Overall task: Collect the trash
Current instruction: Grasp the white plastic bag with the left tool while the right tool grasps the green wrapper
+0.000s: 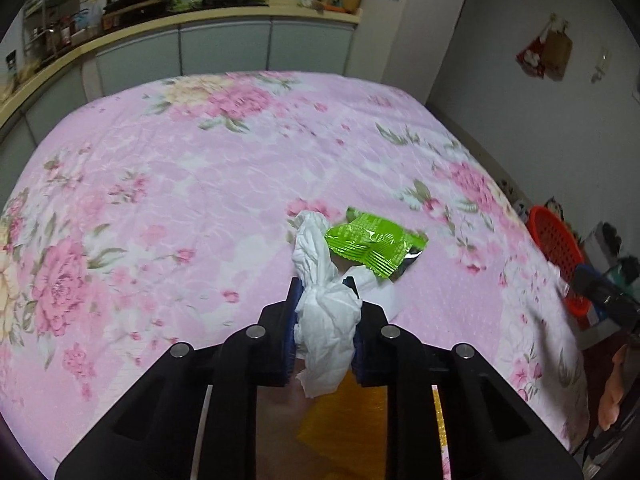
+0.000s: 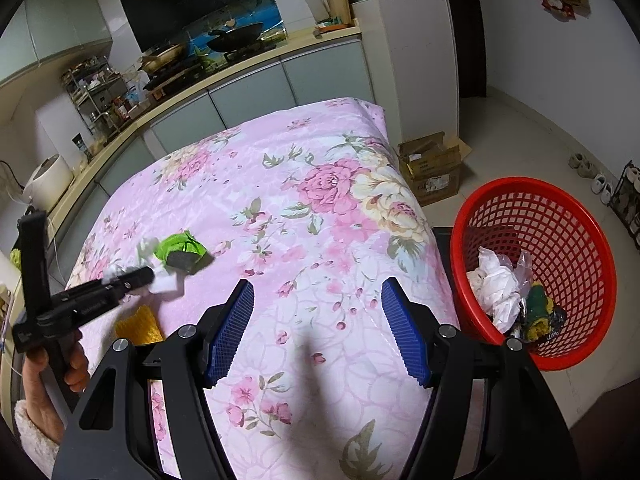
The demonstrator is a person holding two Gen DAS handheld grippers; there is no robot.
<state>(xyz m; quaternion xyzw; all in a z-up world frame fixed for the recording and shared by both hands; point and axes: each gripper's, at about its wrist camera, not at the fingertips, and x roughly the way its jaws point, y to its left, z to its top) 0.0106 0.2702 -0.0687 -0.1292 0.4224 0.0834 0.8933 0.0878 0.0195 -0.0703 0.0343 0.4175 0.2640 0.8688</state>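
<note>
Tissue (image 1: 325, 312): soft, light, crumpled; squeezes easily, best held at its bunched middle.
Left gripper (image 1: 325, 300): clamped on tissue.
Right gripper (image 2: 318, 328): apart, empty.
Green wrapper (image 1: 374, 246): thin, slippery.

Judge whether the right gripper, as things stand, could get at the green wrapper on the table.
Probably yes: the right gripper is open and empty, with bare cloth up to the green wrapper; the left gripper beside it may crowd it.

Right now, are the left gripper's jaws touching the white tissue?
Touching. The left wrist view shows the left gripper with both jaws pressed against the crumpled white tissue between them.
</note>
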